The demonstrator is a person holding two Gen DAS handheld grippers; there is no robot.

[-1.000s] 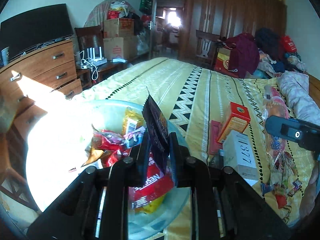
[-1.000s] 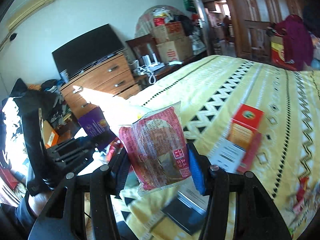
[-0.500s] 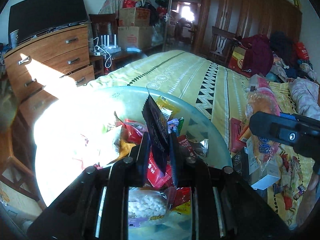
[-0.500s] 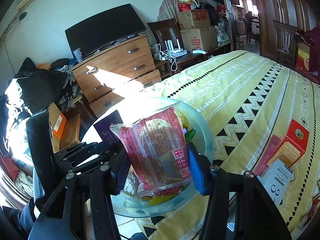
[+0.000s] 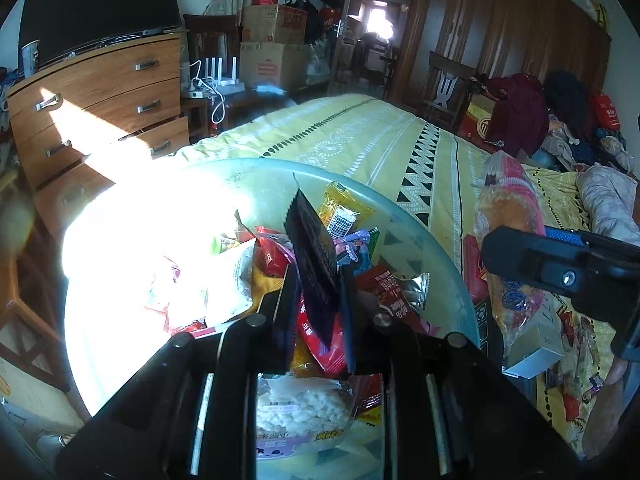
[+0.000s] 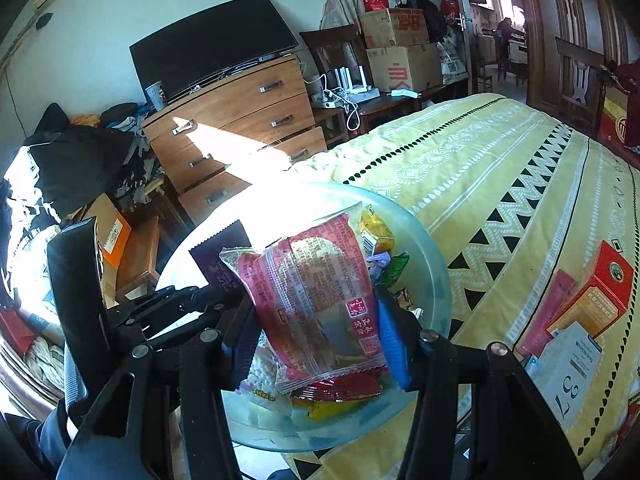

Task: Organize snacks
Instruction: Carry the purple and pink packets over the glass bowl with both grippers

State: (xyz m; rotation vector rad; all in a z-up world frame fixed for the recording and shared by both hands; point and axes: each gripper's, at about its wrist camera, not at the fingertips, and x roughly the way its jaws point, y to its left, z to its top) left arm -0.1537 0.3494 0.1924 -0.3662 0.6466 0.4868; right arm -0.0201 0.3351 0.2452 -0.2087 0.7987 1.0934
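My left gripper is shut on a thin dark purple packet that stands upright between its pads, above a round glass table piled with several snack packets. My right gripper is shut on a pink clear-wrapped snack pack, held over the same glass table. In the right wrist view the left gripper shows at the left with the purple packet. In the left wrist view the right gripper's black body and its pack hang at the right.
A yellow patterned bed lies right of the table, with a red-orange box and a white box on it. A wooden dresser with a dark screen stands behind. Cardboard boxes and clothes fill the back.
Both grippers have moved left from over the bed to above the glass table and sunk a little. Each keeps its packet. More of the snack pile has come into view.
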